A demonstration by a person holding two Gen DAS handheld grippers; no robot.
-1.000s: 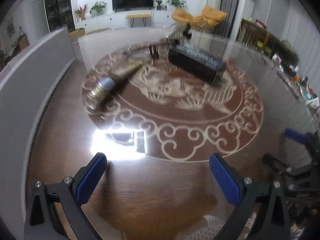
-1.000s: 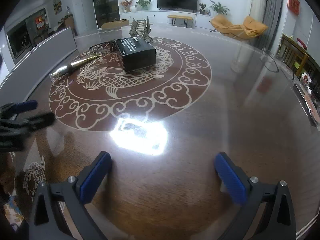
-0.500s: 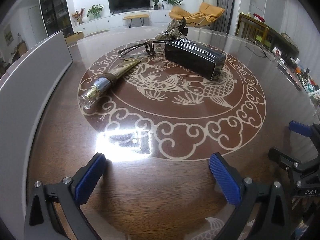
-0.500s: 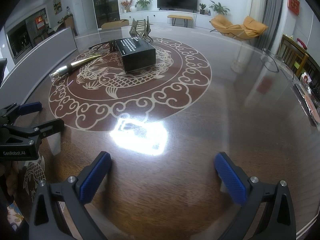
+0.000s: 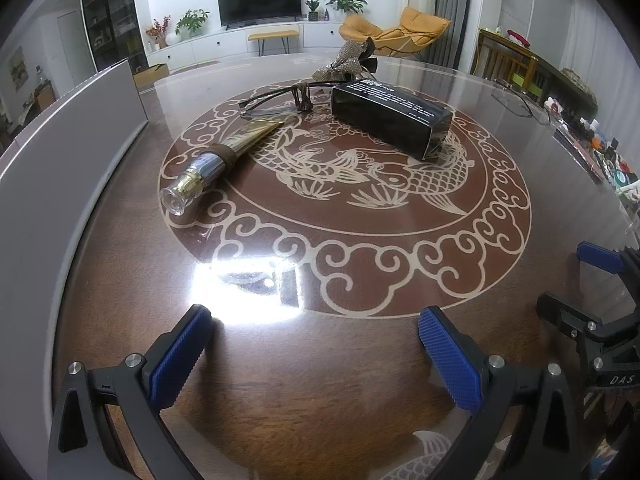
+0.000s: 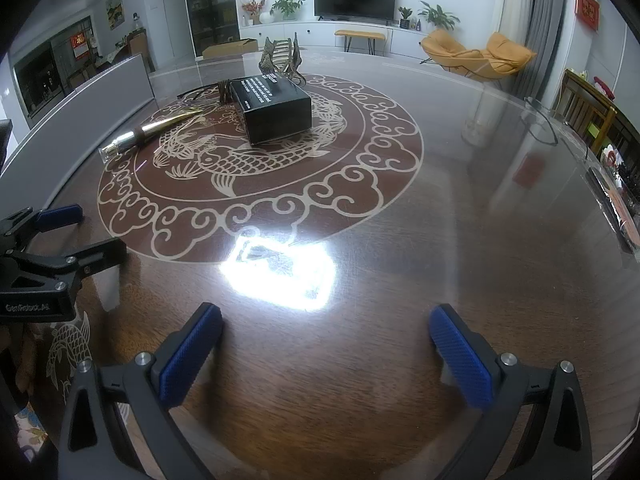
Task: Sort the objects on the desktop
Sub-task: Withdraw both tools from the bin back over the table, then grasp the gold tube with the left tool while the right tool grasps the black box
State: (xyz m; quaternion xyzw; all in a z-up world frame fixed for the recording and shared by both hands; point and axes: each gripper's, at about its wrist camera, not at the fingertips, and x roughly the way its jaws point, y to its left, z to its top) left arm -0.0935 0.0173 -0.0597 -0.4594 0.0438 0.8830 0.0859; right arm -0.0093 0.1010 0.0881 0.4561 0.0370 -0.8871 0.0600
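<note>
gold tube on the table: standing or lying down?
Lying down. The gold tube rests lengthwise on the table, clear cap toward the camera, flat crimped end pointing at the glasses.

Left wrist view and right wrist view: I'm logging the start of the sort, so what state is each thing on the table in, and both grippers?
Left gripper: jaws open, empty.
Right gripper: jaws open, empty.
Black box: closed, lying flat.
Gold tube: capped, lying on its side.
Eyeglasses: lying beside the box, arms folded or not unclear.
Glittery bow: behind the box, untouched.
</note>
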